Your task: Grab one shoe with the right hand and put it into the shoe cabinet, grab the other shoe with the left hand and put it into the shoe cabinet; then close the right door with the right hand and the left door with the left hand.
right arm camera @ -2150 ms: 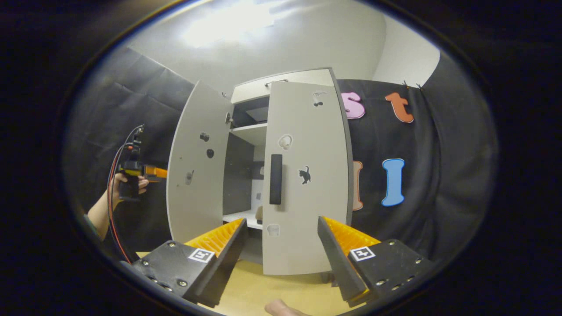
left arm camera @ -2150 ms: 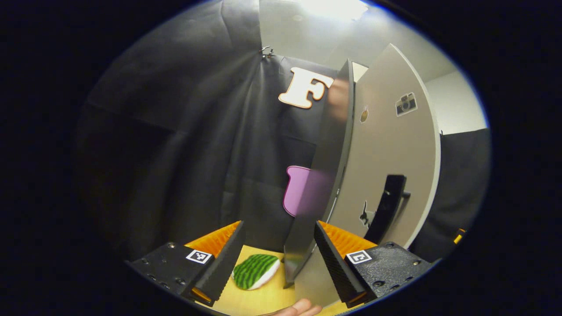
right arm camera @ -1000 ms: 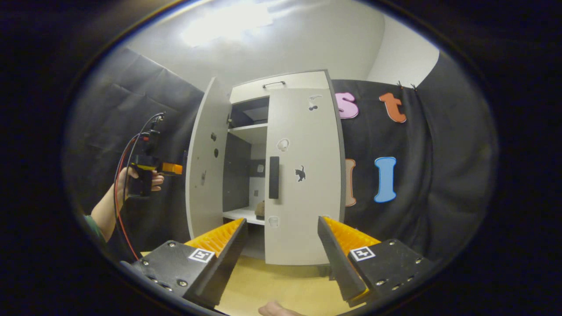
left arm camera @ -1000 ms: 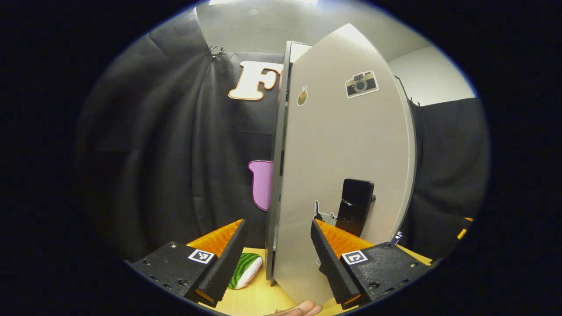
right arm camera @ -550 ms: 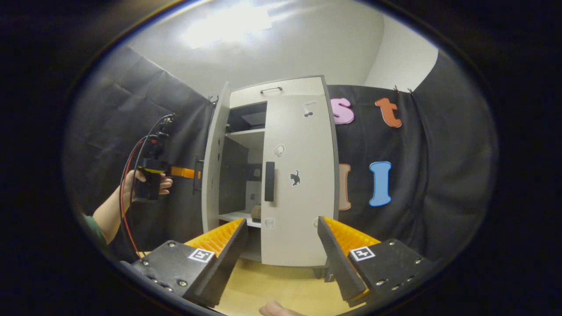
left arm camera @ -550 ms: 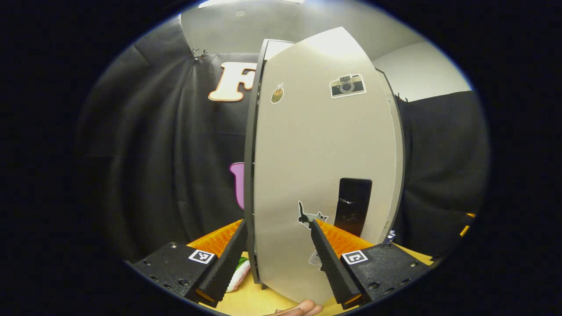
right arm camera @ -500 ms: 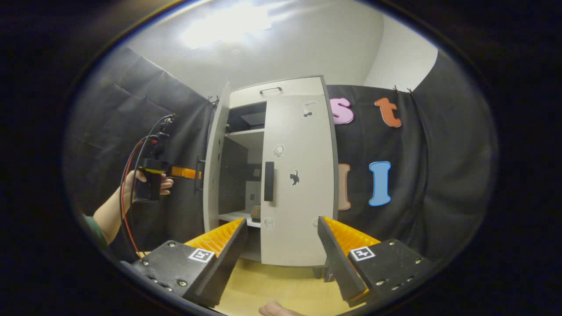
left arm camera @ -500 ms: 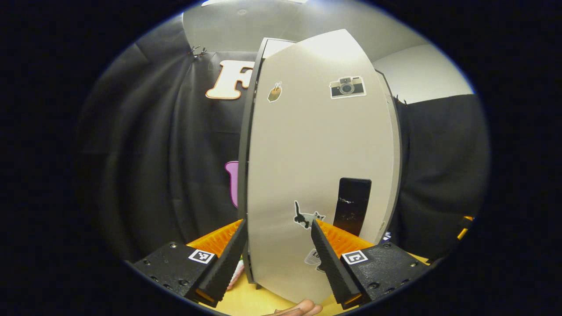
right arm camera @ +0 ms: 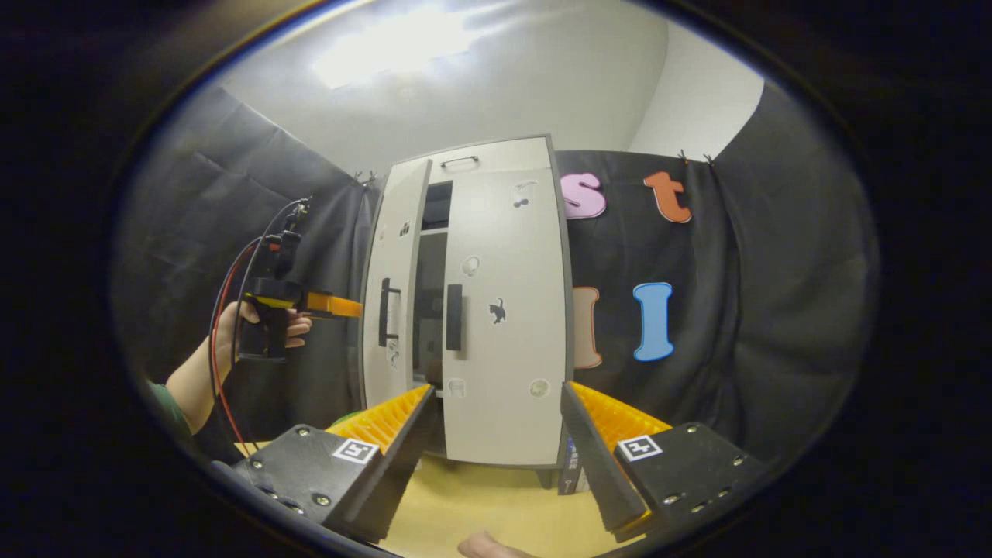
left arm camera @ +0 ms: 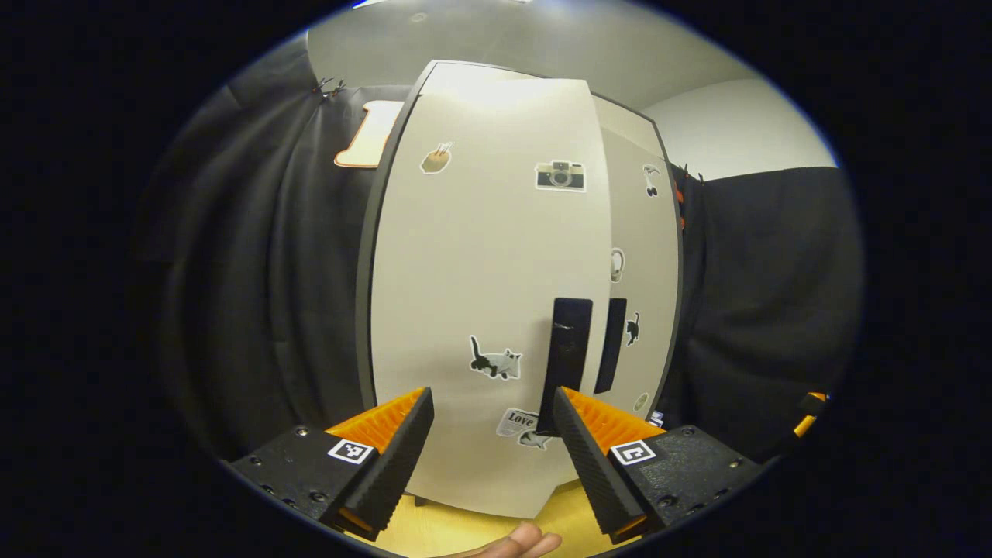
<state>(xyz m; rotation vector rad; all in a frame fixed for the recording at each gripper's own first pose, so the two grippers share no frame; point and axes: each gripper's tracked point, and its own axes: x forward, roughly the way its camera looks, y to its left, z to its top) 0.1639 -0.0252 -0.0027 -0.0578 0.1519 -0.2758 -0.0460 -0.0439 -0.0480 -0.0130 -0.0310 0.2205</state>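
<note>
While the left door [right arm camera: 391,298] of the shoe cabinet [right arm camera: 496,163] stands a narrow gap short of the right door [right arm camera: 504,310] — nearly shut — hovers the left gripper [right arm camera: 329,304] just beside that door's outer face, gripped by a hand [right arm camera: 260,329]. Spread wide, holding nothing [left arm camera: 490,434]. Likewise wide and empty the right gripper [right arm camera: 496,434], well back from the cabinet's front. Shoes hidden inside; cannot tell where on the shelves.

Both rigs look the same up close: textured black plates with screws and a small square black-and-white marker tag on each side. The left gripper [right arm camera: 353,308] has red and black cables looping off its black handle, and there's a green sleeve [right arm camera: 167,407].
</note>
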